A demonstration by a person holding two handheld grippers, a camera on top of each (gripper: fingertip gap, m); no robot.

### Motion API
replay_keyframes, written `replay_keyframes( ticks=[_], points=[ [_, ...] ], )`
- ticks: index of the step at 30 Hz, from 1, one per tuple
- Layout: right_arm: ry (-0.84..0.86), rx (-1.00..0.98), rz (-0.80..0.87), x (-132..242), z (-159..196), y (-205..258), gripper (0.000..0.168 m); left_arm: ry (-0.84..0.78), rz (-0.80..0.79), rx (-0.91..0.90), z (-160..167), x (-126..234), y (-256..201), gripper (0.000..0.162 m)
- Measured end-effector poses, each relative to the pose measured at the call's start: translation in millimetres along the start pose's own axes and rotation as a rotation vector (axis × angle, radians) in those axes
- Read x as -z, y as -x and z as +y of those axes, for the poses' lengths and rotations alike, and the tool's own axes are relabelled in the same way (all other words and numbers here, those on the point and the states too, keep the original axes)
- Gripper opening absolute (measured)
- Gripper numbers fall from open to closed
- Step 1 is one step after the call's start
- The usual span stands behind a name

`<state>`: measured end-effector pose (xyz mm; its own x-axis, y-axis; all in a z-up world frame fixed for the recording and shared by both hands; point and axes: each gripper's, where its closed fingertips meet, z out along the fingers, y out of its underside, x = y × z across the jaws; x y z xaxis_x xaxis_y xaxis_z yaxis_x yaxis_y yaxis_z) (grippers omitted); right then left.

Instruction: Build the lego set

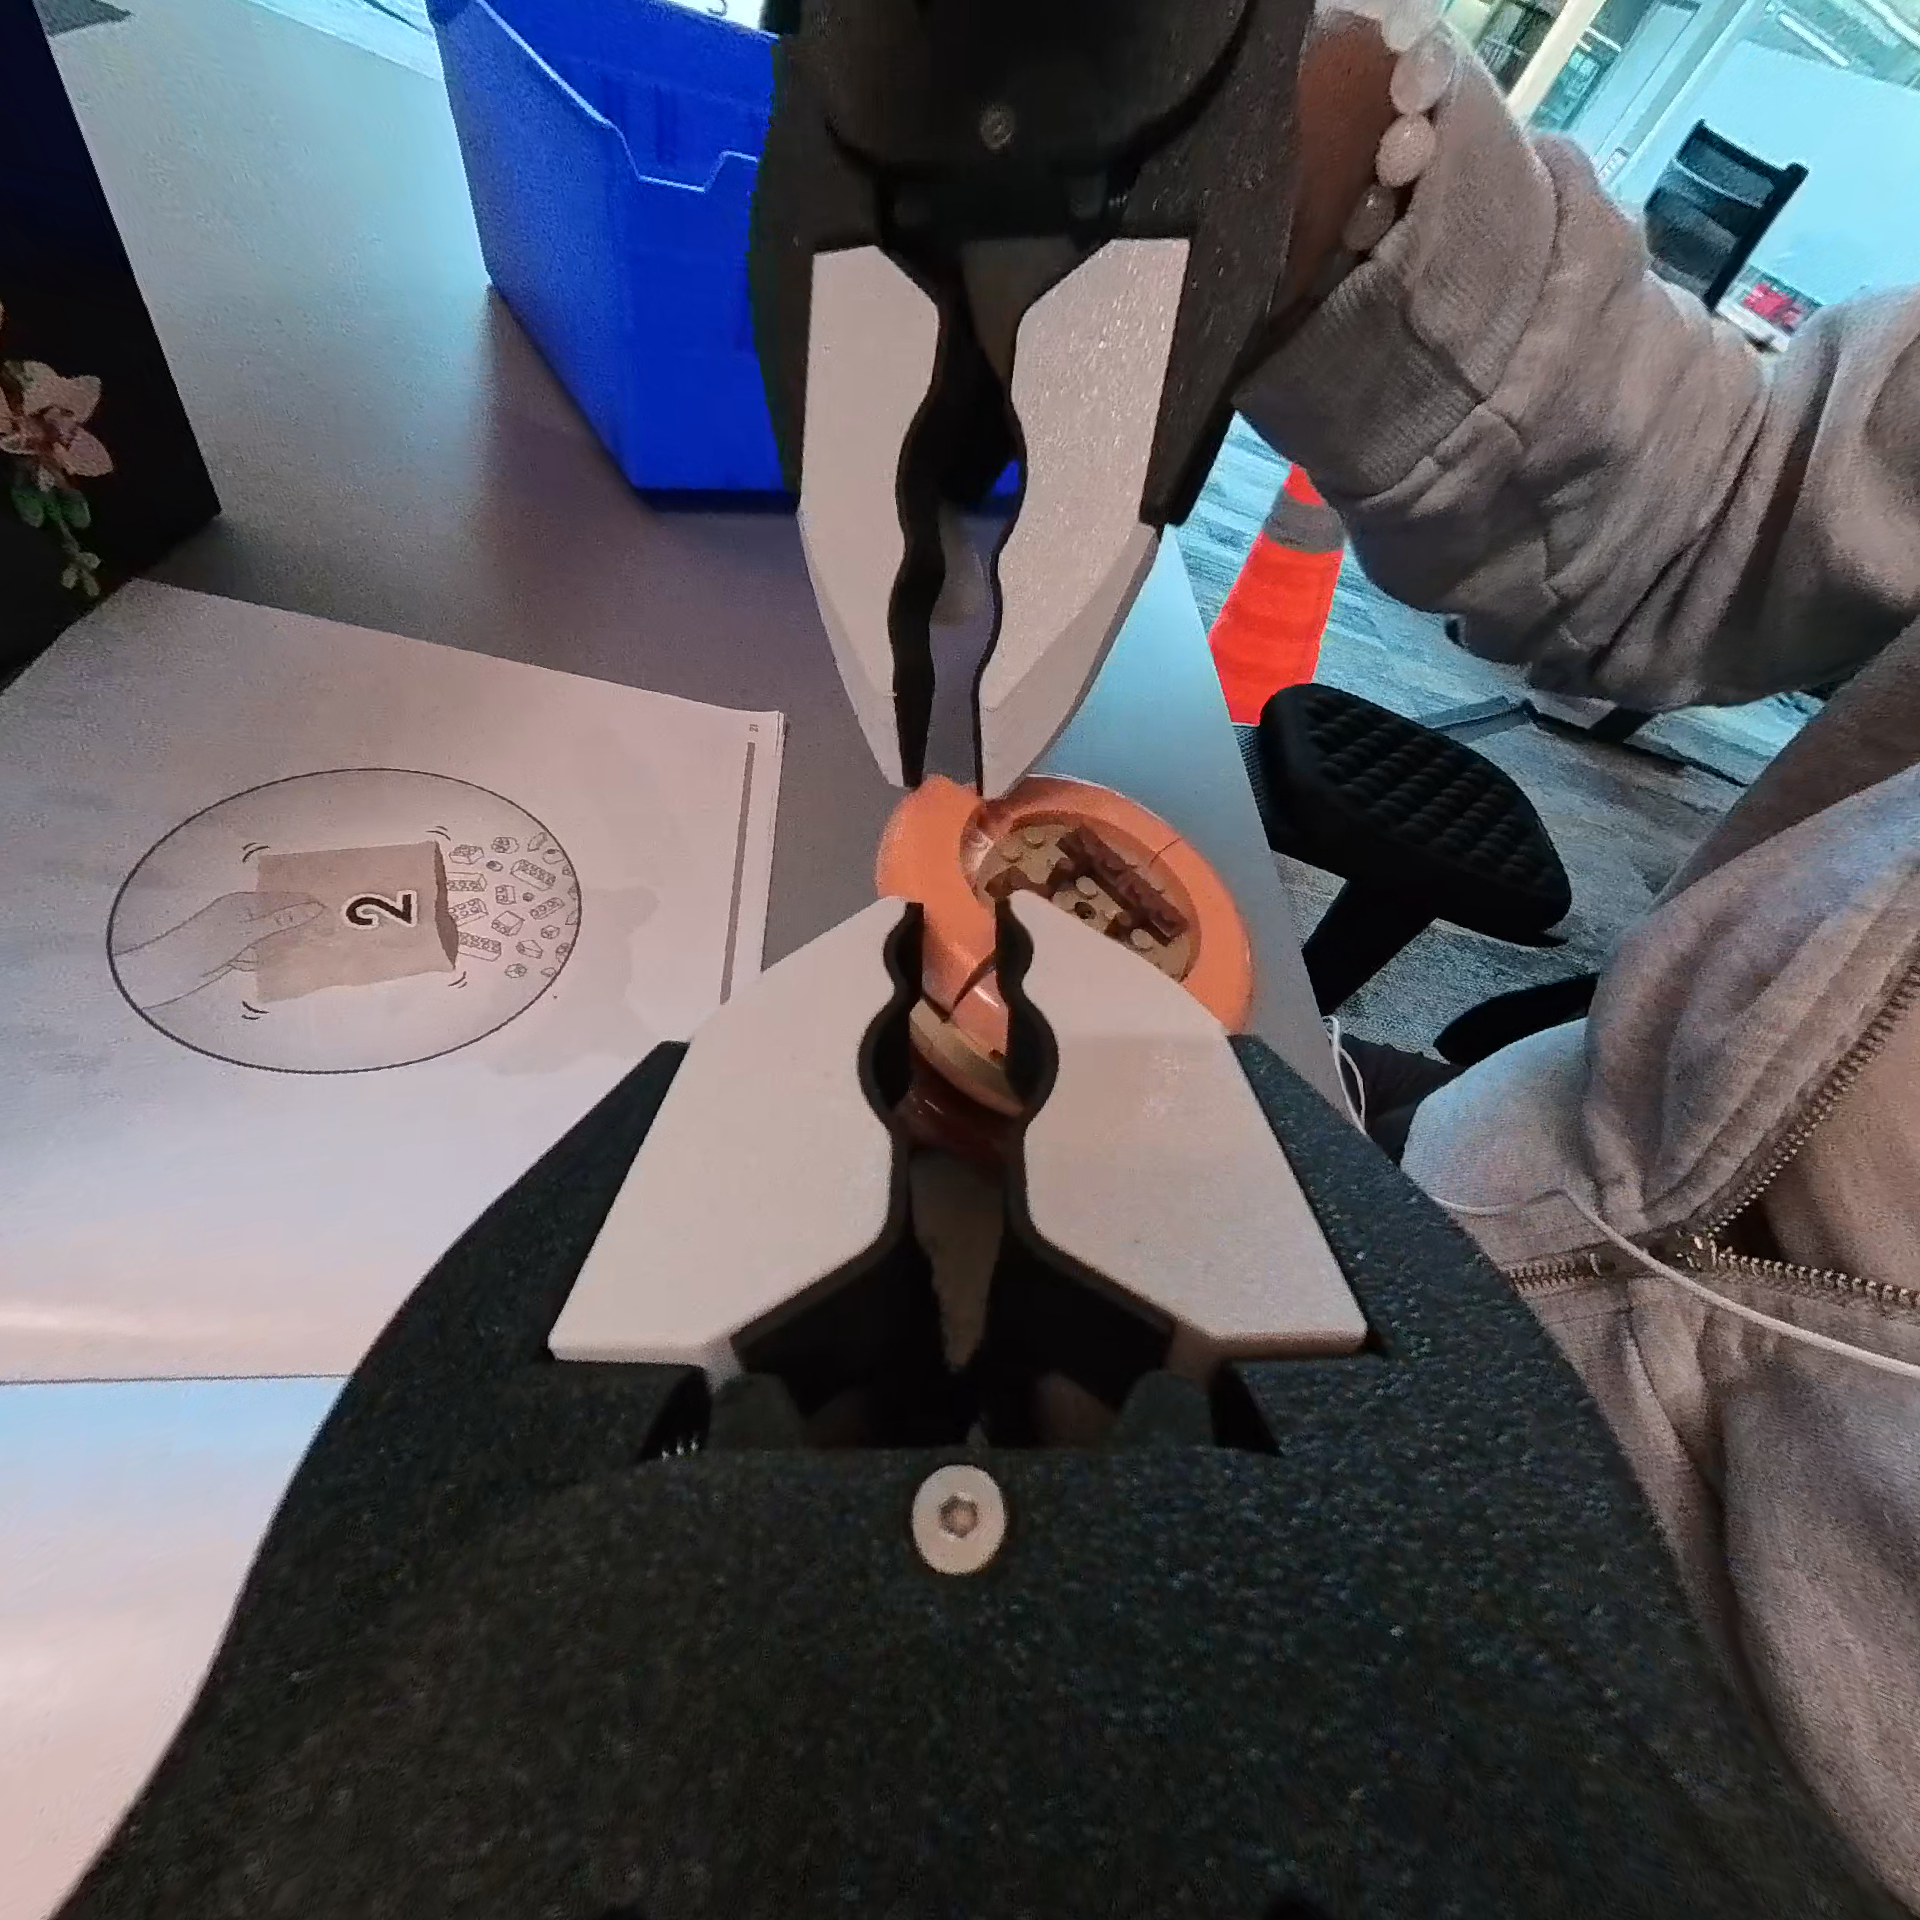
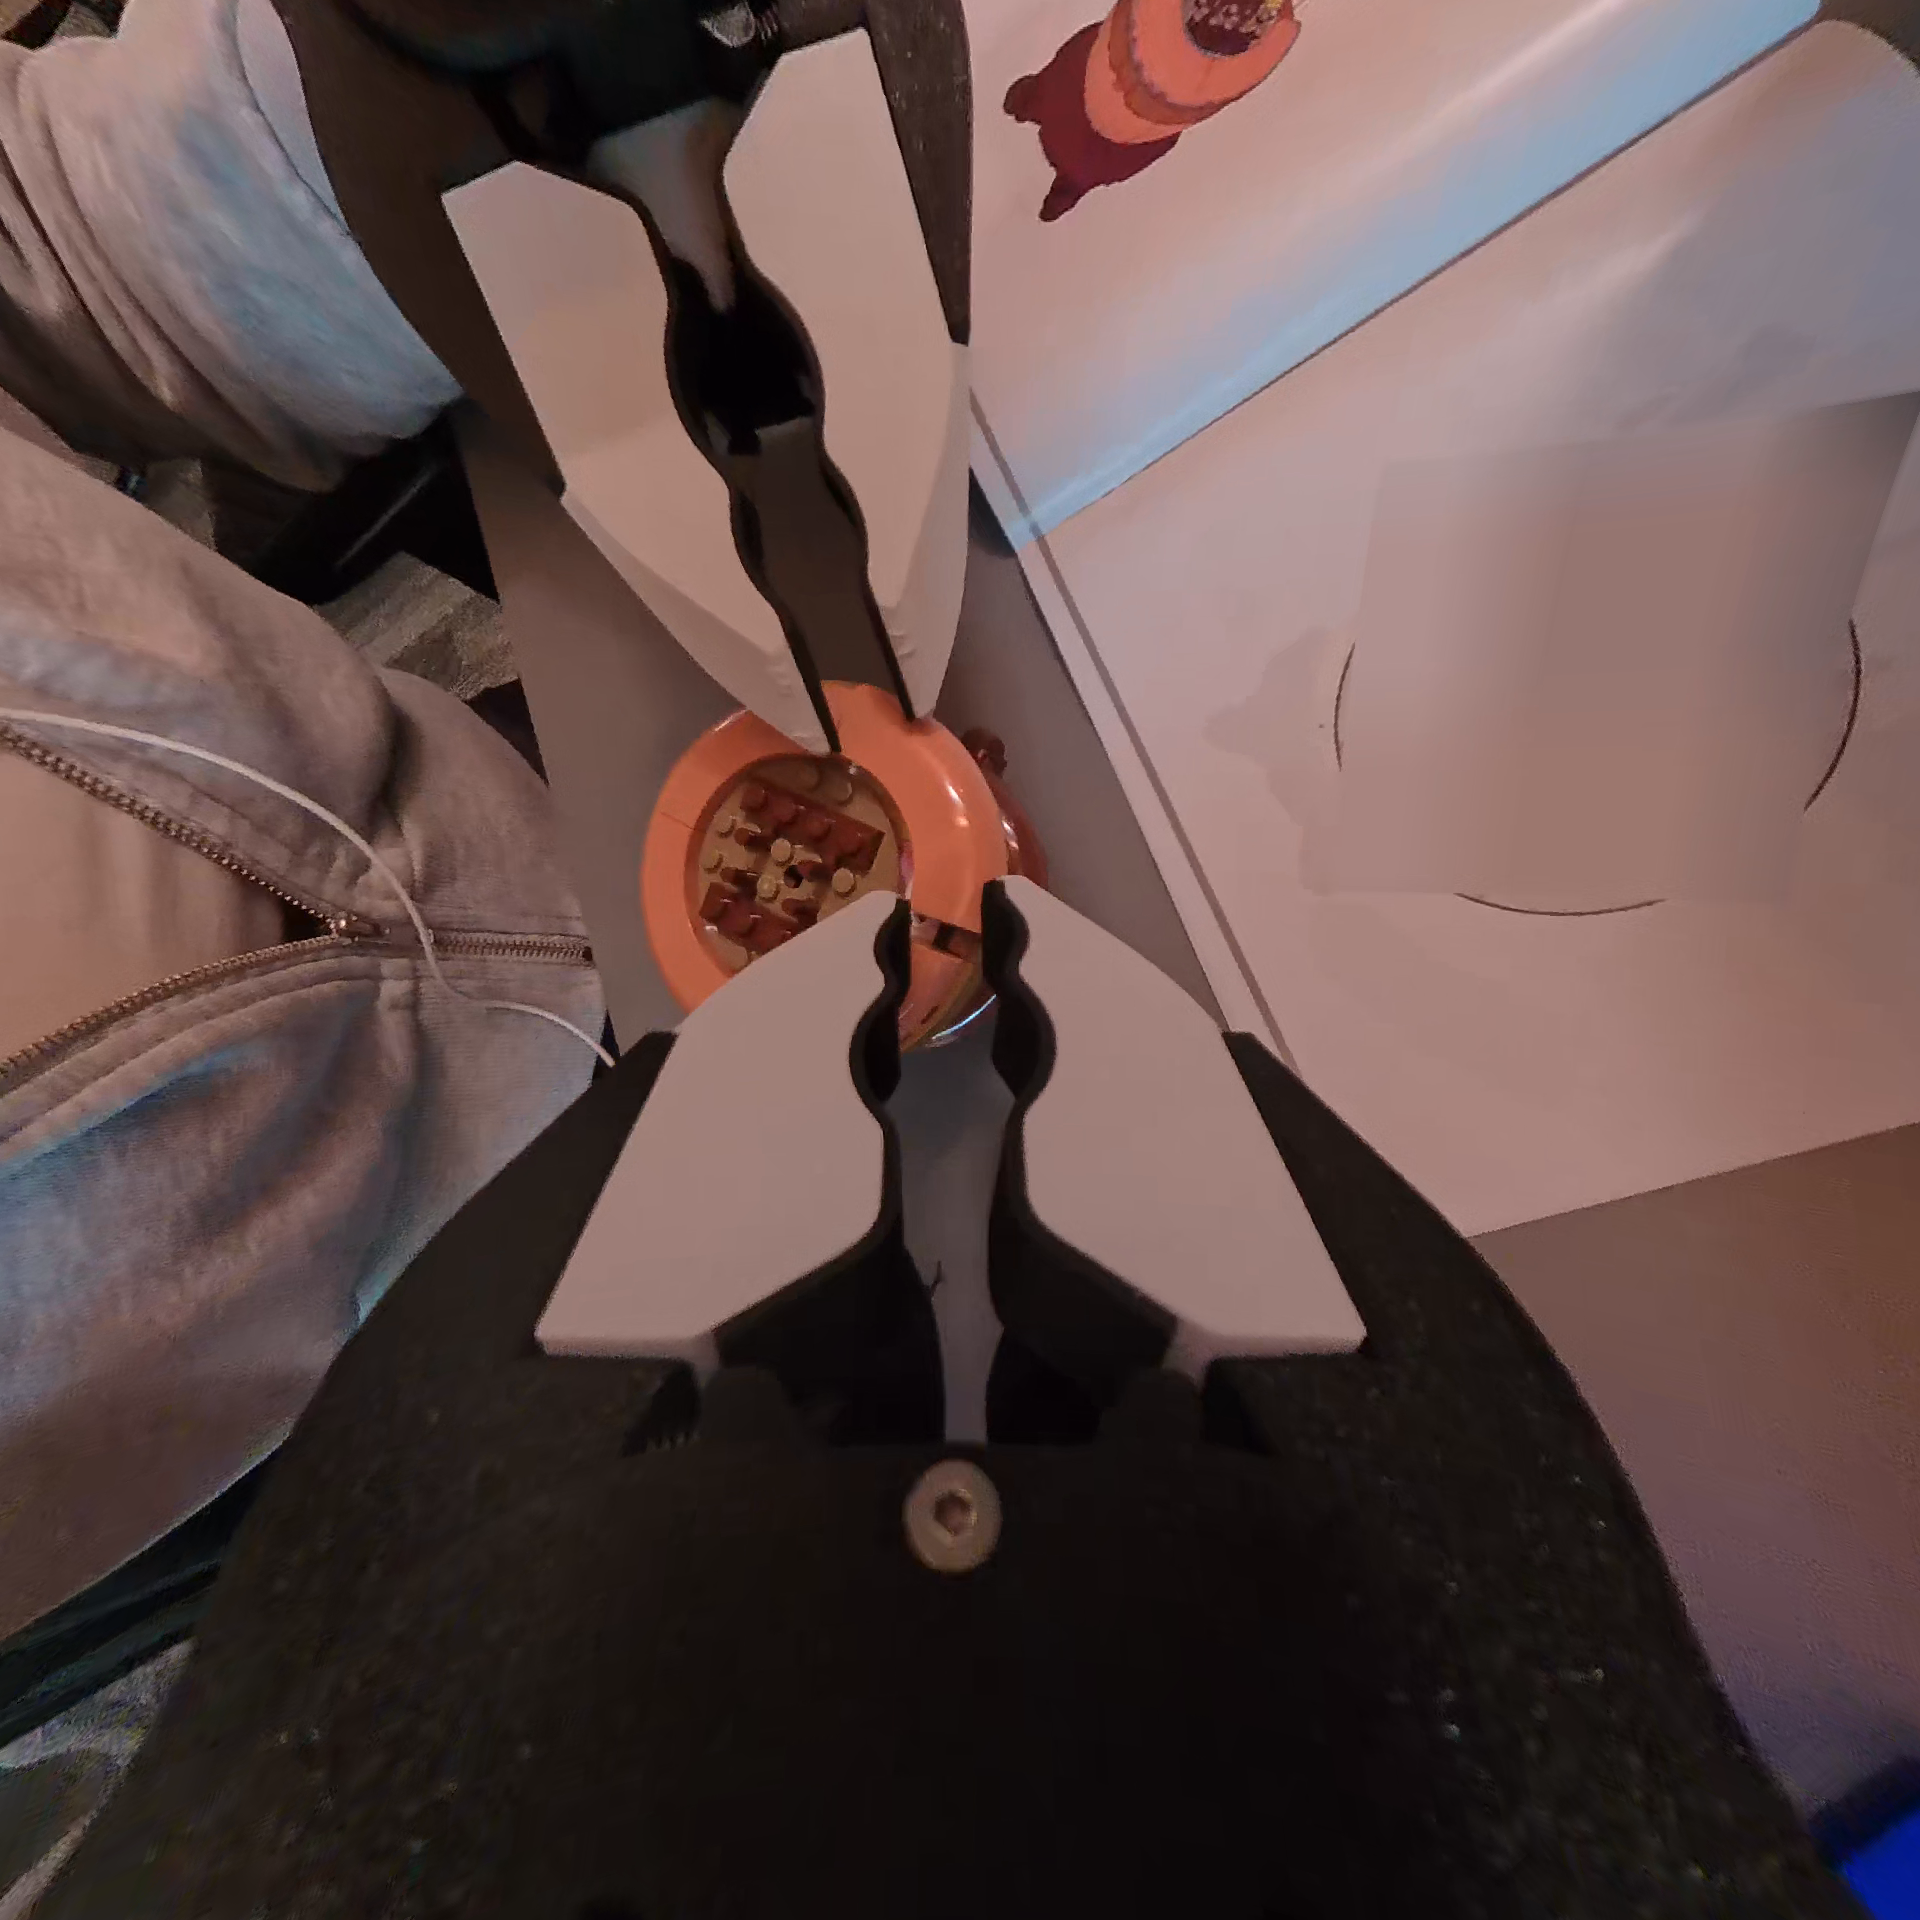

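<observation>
A round orange lego model (image 1: pixel 1216 935) with tan and brown plates (image 1: pixel 1101 883) inside its ring is held in the air over the table edge. My left gripper (image 1: pixel 958 920) is shut on the near rim of the ring. My right gripper (image 1: pixel 943 779) comes in from above and is shut on the opposite rim, on a curved orange segment (image 1: pixel 920 836). In the right wrist view, the model (image 2: pixel 675 842) sits between my right gripper (image 2: pixel 940 904) below and my left gripper (image 2: pixel 871 732) above. A dark brown part under the model is mostly hidden.
An open instruction booklet (image 1: pixel 416 1039) lies on the grey table (image 1: pixel 343 436) to the left. A blue bin (image 1: pixel 613 260) stands behind it, and a dark box (image 1: pixel 62 436) at far left. A person's grey sleeve (image 1: pixel 1507 416), a chair (image 1: pixel 1413 831) and an orange cone (image 1: pixel 1283 603) are to the right.
</observation>
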<state>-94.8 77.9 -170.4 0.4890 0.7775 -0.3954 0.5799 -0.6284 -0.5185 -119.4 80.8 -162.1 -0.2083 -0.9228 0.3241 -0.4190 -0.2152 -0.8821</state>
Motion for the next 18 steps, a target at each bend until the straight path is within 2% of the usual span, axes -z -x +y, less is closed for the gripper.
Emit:
replay_keyframes(
  ticks=[7,14,18],
  points=[
    [0.008,0.006,-0.067,-1,-1,6,0.012,-0.008,0.024,-0.028,-1,1,-6,0.012],
    [-0.017,-0.035,-0.107,-4,-4,1,0.025,-0.035,0.064,-0.02,-3,1,-10,0.012],
    [0.017,-0.023,-0.134,-10,-3,4,0.02,-0.06,0.107,-0.01,-7,1,-16,0.012]
  ],
)
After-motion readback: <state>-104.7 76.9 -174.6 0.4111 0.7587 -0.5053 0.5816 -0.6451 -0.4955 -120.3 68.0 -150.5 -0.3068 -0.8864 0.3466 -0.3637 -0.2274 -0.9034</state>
